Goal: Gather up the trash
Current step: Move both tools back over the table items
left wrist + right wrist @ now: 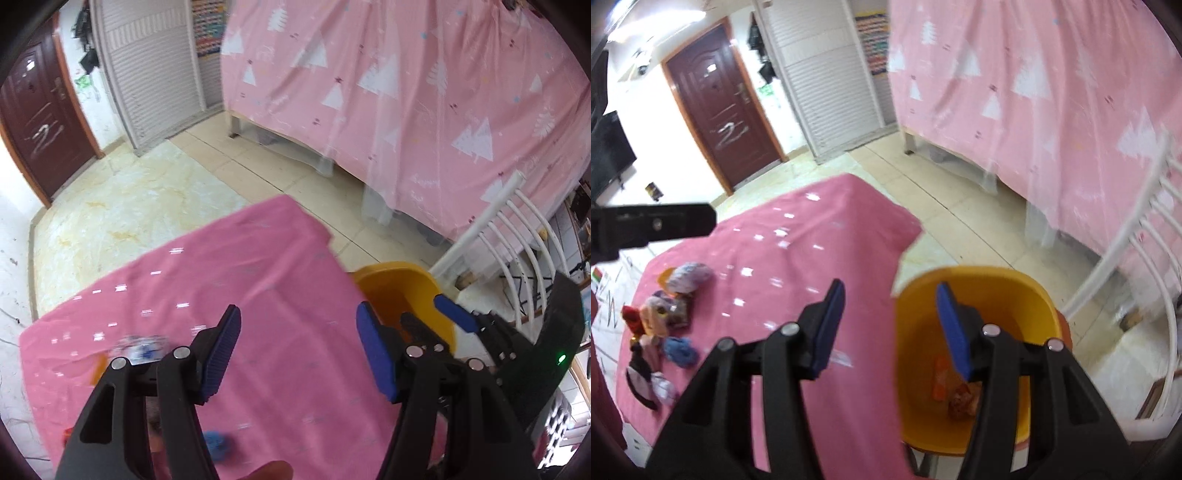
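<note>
A pink-clothed table carries a pile of crumpled wrappers at its left side, among them a blue wad and a blurred blue-white wrapper. Off the table's right edge stands a yellow bin holding an orange wrapper and a crumpled reddish piece. My left gripper is open above the cloth with nothing between its pads. My right gripper is open and empty at the bin's left rim.
A white chair stands right of the bin. Behind it hangs a pink curtain around a bed. A brown door and a white louvred wardrobe are at the back, with tiled floor between.
</note>
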`<control>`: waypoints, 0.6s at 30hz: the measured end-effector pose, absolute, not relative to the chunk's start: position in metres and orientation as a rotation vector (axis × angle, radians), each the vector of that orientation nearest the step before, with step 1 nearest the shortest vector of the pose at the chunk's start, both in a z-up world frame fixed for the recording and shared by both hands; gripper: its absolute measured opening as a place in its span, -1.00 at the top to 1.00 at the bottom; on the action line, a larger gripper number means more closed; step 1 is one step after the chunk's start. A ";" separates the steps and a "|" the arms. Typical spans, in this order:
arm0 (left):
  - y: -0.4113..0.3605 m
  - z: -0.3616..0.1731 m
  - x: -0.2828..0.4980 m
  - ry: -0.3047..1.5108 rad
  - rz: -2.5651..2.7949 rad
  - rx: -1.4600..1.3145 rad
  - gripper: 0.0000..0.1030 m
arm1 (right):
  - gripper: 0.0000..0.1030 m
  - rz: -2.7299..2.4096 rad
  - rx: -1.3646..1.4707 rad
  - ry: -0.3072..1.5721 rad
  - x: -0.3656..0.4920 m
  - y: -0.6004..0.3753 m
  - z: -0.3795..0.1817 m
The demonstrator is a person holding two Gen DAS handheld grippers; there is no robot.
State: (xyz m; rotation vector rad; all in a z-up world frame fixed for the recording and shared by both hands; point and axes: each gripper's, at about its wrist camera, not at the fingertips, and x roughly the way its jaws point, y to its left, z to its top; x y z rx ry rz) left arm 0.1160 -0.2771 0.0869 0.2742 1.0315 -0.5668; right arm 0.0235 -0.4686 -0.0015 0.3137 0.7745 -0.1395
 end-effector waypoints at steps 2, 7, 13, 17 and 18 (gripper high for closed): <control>-0.254 0.093 0.122 1.016 -0.543 0.267 -0.15 | 0.03 -0.113 0.297 0.771 0.031 -0.455 0.006; -0.203 0.102 0.136 1.002 -0.497 0.230 -0.15 | -0.07 -0.055 0.244 0.776 0.049 -0.414 0.020; -0.148 0.106 0.149 0.993 -0.458 0.190 -0.15 | -0.09 0.015 0.179 0.789 0.059 -0.364 0.029; -0.112 0.105 0.151 0.988 -0.428 0.175 -0.15 | -0.09 0.046 0.145 0.801 0.062 -0.340 0.030; -0.103 0.103 0.151 0.988 -0.421 0.174 -0.15 | -0.09 0.057 0.135 0.805 0.062 -0.331 0.030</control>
